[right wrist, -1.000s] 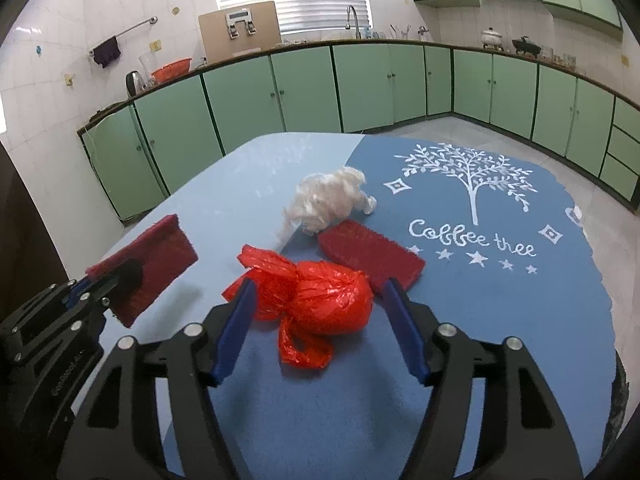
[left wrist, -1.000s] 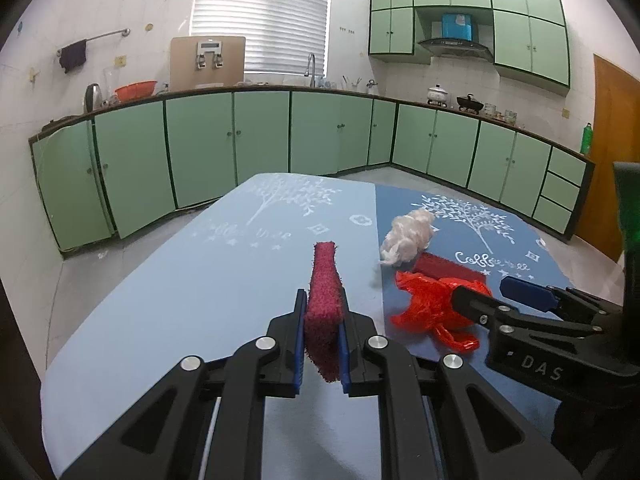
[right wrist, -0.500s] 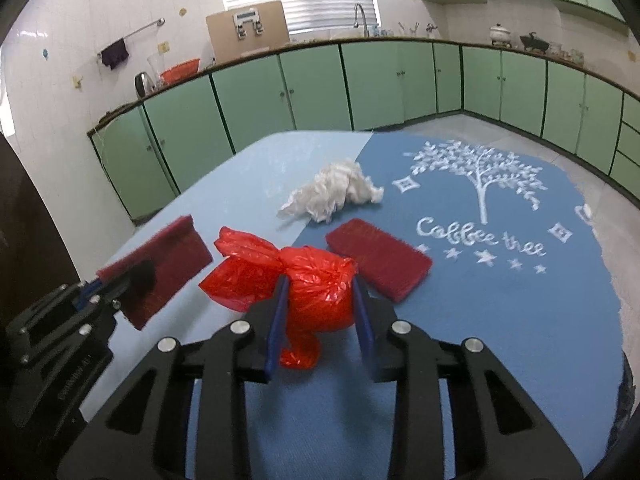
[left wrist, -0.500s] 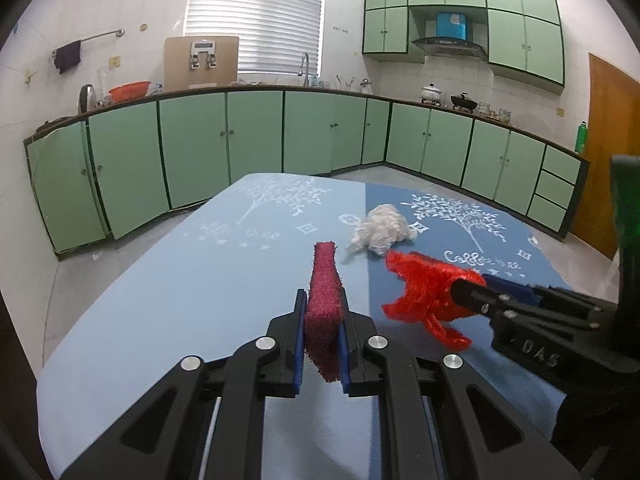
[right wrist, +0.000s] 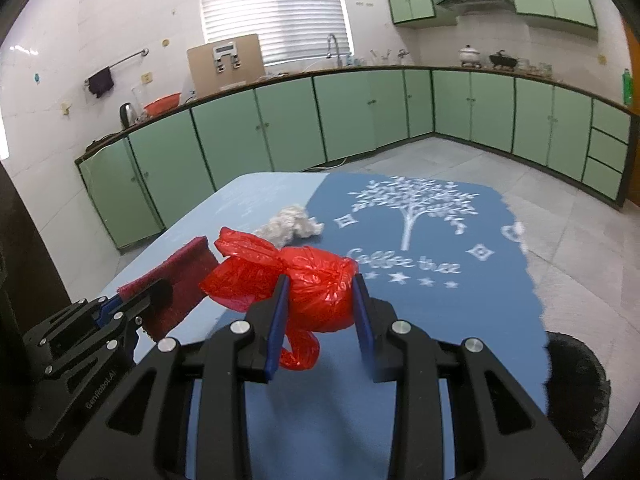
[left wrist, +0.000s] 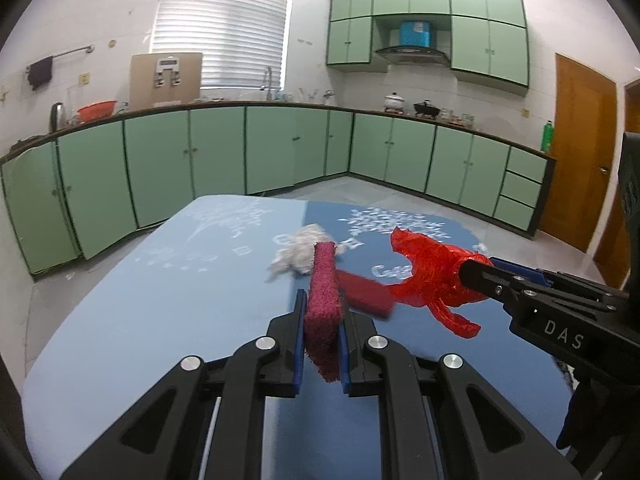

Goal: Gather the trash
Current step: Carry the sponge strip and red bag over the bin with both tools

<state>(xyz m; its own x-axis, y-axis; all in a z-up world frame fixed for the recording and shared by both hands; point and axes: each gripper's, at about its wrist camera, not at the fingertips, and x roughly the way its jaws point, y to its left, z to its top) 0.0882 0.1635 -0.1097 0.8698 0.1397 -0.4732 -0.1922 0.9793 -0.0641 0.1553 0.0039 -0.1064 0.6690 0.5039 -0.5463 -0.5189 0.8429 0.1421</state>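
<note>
Red plastic bag [right wrist: 316, 292], on the table [left wrist: 168, 300] a second ago, hung clamped in my right gripper [right wrist: 318, 312] while my left gripper [left wrist: 322, 332] pinched the maroon scouring pad [left wrist: 324, 300], so both were collected

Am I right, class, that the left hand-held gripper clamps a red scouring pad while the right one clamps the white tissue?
Not quite. The right hand-held gripper clamps the red plastic bag, as the right wrist view shows; the white tissue lies on the table. The rest holds.

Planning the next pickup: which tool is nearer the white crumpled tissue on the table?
Left, though narrowly. The left tool sits just short of the tissue; the right tool is farther back.
</note>
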